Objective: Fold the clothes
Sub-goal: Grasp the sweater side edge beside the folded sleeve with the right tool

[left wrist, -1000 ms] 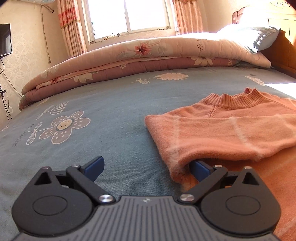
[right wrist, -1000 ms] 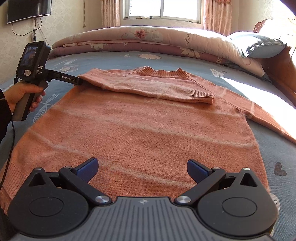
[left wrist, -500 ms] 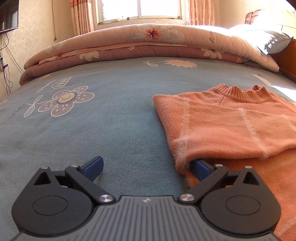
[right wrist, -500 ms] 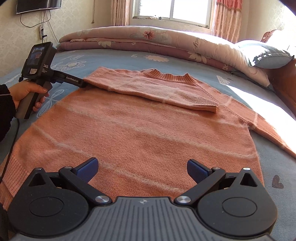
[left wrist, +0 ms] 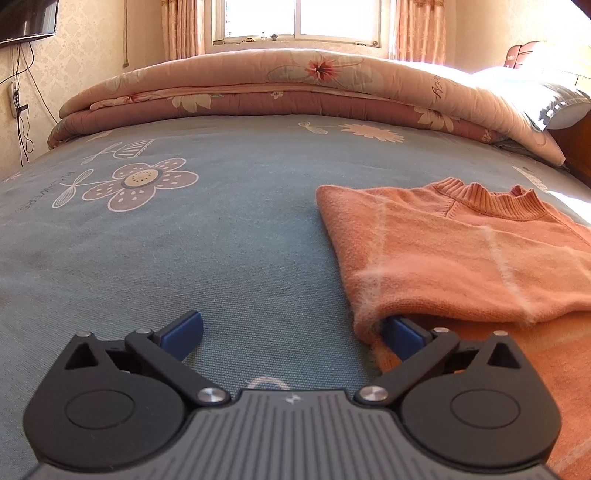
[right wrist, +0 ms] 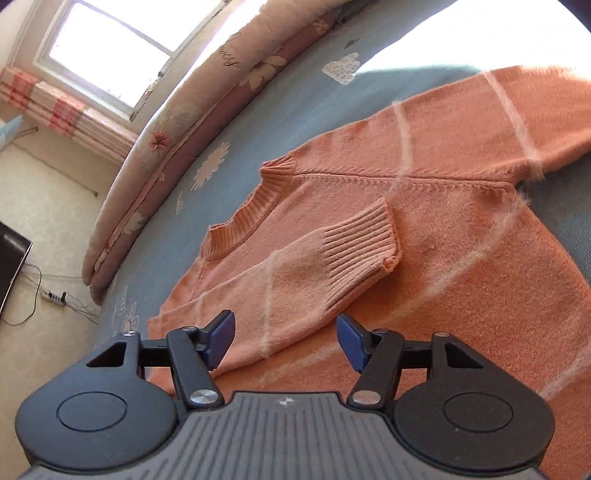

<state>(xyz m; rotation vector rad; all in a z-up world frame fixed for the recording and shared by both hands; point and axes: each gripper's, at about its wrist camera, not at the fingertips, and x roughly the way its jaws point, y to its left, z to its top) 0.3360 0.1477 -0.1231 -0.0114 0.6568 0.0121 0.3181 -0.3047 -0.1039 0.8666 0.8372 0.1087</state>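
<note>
An orange knitted sweater point(left wrist: 461, 258) lies flat on the blue flowered bedsheet point(left wrist: 221, 229). One sleeve is folded across the chest, its ribbed cuff point(right wrist: 354, 247) lying below the collar point(right wrist: 255, 206). The other sleeve point(right wrist: 509, 110) stretches away at the upper right. My left gripper point(left wrist: 291, 332) is open at the sweater's left edge, and its right fingertip point(left wrist: 400, 332) is tucked under the fold of the sleeve. My right gripper point(right wrist: 286, 341) hangs tilted and open just above the folded sleeve, holding nothing.
A folded floral quilt point(left wrist: 295, 88) runs along the far side of the bed, with a pillow point(left wrist: 554, 107) at its right end. The bed's edge drops to a floor with a power strip point(right wrist: 53, 297) and cables. A TV point(left wrist: 26, 16) hangs on the left wall.
My right gripper has swung in over the sweater, rolled sideways, and its fingers have narrowed somewhat. The left gripper has stayed at the sleeve fold, turning slightly.
</note>
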